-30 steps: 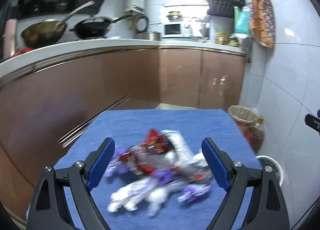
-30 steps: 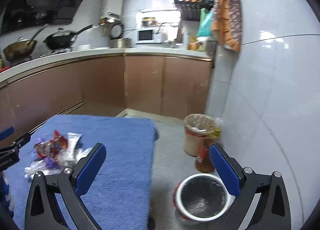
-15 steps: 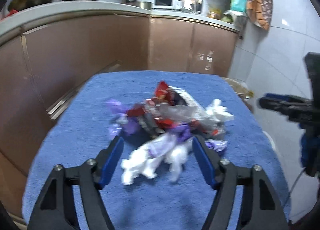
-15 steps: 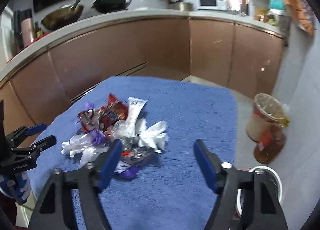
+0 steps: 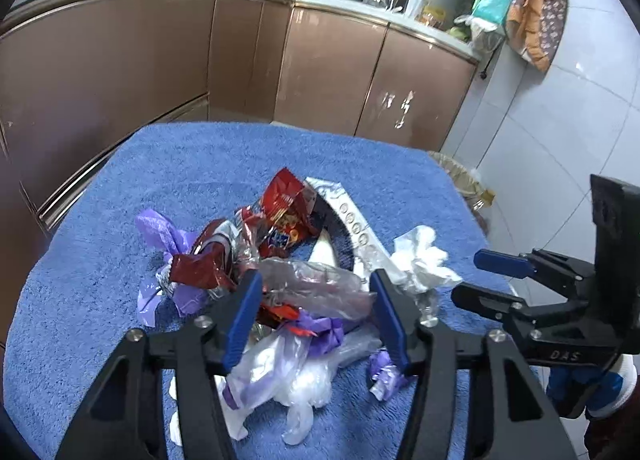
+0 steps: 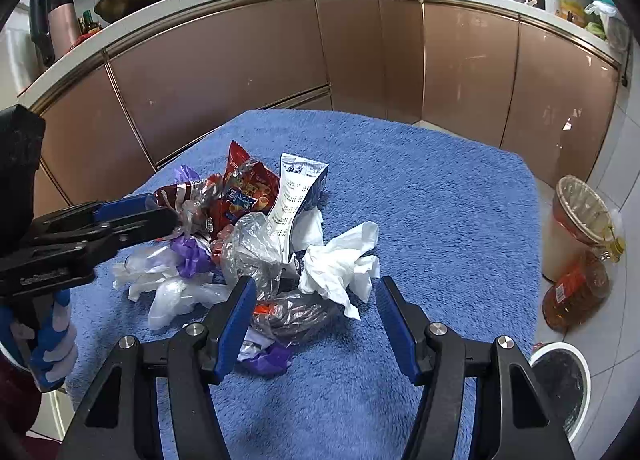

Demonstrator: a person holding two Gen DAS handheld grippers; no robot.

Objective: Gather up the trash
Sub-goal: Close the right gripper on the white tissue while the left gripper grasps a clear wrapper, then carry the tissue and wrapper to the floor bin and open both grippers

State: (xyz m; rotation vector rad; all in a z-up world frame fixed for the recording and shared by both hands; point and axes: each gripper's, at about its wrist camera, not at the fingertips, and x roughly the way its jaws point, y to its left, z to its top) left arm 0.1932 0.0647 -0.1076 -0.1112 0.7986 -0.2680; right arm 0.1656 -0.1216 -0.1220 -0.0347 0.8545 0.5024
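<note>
A heap of trash lies on the blue towel-covered table (image 5: 208, 156): red snack wrappers (image 5: 282, 212), purple wrappers (image 5: 160, 230), clear plastic (image 5: 316, 286), a white crumpled tissue (image 5: 420, 256) and a white printed packet (image 6: 298, 188). My left gripper (image 5: 316, 292) is open, its fingers straddling the clear plastic in the heap's middle. My right gripper (image 6: 314, 296) is open at the heap's near right side, its fingers either side of the tissue (image 6: 340, 264) and a dark wrapper (image 6: 296, 314). Each gripper shows in the other's view.
A white round bin (image 6: 564, 380) stands on the floor to the right of the table. A lined basket (image 6: 576, 228) and an oil bottle (image 6: 576, 292) stand by the tiled wall. Brown cabinets (image 6: 360, 56) run behind the table, with pans and a microwave on the counter.
Both grippers have come down and forward onto the heap. Their fingers have narrowed somewhat around the trash. The right gripper swung left from the floor bin to the table.
</note>
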